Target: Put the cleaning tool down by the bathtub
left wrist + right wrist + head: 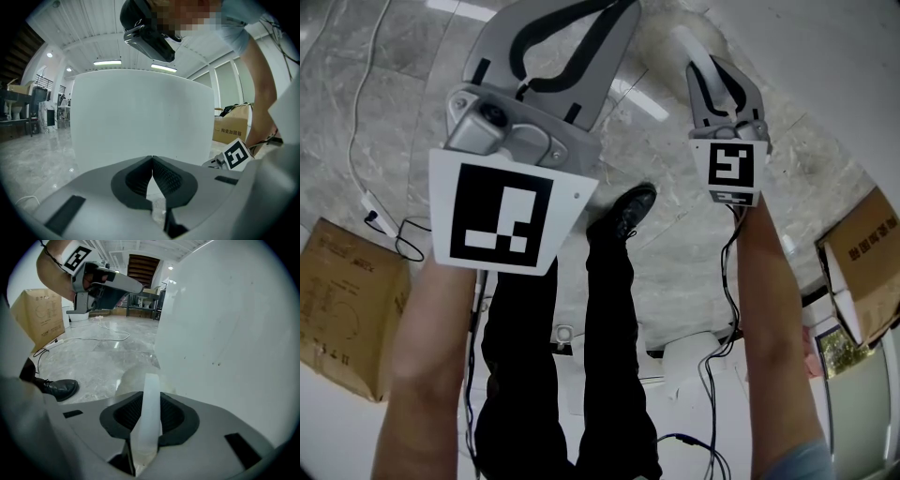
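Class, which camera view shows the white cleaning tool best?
The right gripper view: the cleaning tool stands gripped between the jaws of the right gripper, its handle plain, beside the bathtub. The head view shows only a white end past that gripper. The left gripper view shows none of it.

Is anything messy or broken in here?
Nothing looks broken or spilled. The only untidy bit is a white cable lying loose across the marble floor. The bathtub wall also has two tiny dark specks on its white side.
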`<state>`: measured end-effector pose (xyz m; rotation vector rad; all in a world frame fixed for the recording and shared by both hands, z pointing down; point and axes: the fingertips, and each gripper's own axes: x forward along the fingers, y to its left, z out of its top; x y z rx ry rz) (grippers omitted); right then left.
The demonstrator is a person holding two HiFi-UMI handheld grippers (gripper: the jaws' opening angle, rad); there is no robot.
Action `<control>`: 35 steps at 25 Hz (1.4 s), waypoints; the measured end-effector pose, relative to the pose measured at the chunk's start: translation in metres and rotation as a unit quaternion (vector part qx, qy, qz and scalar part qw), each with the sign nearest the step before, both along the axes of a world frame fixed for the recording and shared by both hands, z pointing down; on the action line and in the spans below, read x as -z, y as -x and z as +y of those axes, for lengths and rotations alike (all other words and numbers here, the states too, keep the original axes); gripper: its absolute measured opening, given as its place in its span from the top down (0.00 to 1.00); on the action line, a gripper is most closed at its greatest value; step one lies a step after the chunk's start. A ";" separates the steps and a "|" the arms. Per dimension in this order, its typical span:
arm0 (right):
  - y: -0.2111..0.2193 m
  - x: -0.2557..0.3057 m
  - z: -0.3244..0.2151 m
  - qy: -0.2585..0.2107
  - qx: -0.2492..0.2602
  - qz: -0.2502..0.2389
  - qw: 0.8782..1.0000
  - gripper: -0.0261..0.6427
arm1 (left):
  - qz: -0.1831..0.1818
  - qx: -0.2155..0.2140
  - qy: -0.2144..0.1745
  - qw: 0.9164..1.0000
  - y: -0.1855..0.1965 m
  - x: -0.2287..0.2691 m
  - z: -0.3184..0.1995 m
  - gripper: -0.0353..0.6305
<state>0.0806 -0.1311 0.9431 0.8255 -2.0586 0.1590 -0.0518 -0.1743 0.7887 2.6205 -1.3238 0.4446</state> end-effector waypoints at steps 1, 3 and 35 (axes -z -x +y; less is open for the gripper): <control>-0.001 -0.001 0.000 0.000 0.001 0.004 1.000 0.80 | 0.000 0.001 0.000 1.000 0.001 0.000 0.000 0.92; -0.002 -0.005 -0.001 0.004 0.003 0.011 1.000 0.79 | -0.001 0.001 0.000 1.000 0.002 0.001 -0.001 0.92; 0.074 0.325 -0.058 -0.162 -0.037 -0.148 0.975 0.81 | 0.029 0.066 -0.058 0.996 0.007 0.238 -0.028 0.92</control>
